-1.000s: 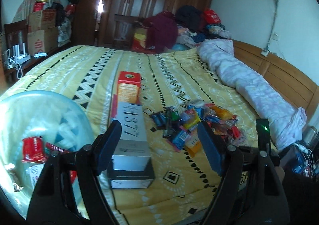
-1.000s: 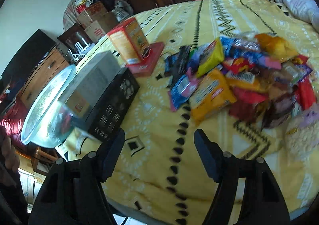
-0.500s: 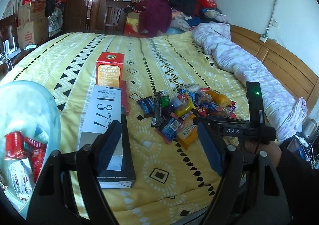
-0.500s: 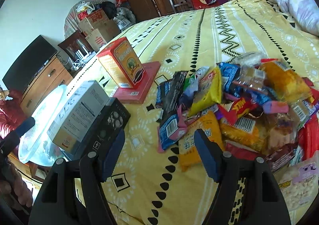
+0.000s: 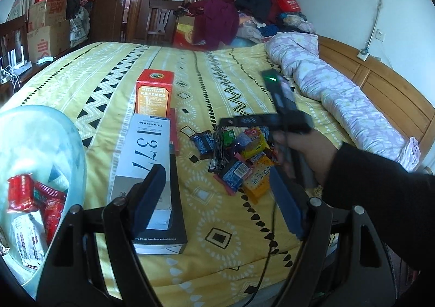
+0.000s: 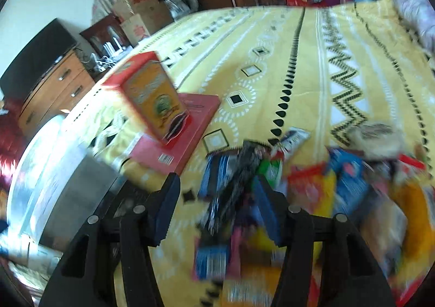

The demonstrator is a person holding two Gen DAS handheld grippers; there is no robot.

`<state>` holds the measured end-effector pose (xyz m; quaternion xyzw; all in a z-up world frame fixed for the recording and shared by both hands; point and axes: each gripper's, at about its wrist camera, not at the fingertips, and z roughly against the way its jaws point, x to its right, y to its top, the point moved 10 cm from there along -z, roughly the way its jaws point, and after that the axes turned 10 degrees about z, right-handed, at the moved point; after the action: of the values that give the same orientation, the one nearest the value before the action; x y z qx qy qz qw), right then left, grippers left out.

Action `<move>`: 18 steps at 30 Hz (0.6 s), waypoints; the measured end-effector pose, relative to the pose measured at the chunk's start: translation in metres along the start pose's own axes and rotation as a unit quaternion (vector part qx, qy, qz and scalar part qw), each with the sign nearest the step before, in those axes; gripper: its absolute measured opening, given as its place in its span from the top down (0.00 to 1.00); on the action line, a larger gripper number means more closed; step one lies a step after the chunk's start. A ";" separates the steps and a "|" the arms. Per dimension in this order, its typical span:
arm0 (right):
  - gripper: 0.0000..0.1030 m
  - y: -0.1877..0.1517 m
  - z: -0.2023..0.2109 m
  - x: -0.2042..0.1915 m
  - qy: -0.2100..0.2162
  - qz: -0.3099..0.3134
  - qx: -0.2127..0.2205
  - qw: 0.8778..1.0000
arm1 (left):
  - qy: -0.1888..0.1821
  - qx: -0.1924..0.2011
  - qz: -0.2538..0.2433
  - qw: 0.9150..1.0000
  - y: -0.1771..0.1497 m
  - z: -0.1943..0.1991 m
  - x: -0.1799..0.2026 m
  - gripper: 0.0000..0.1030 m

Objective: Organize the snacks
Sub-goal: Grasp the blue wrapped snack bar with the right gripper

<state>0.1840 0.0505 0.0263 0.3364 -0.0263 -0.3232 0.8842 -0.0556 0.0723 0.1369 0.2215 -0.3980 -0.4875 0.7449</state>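
Left wrist view: one yellow bed [image 5: 114, 81], one clear tub [image 5: 40, 149] near left with three packets, three boxes, one snack pile [image 5: 239, 154] mid-bed — both claws, left [image 5: 217, 198] and right [image 6: 217, 209], gape empty.

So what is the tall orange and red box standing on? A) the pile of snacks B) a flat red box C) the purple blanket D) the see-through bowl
B. The orange and red box stands upright on a flat red box on the yellow bed, apart from the snack pile.
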 end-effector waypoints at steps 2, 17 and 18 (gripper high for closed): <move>0.41 0.011 -0.032 0.003 -0.005 0.004 -0.028 1.000 | 0.004 -0.005 0.002 1.000 -0.002 -0.003 -0.003 0.23; 0.39 -0.115 -0.049 -0.075 0.072 0.140 -0.171 0.973 | -0.020 -0.040 0.004 0.999 -0.022 -0.015 0.014 0.23; 0.39 -0.128 -0.042 -0.078 0.068 0.151 -0.178 0.970 | -0.024 -0.043 0.003 0.999 -0.025 -0.014 0.017 0.23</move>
<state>0.0626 0.0482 -0.0713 0.1873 0.0418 -0.1618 0.9680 -0.0545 0.0453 0.1178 0.1764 -0.3950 -0.5068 0.7457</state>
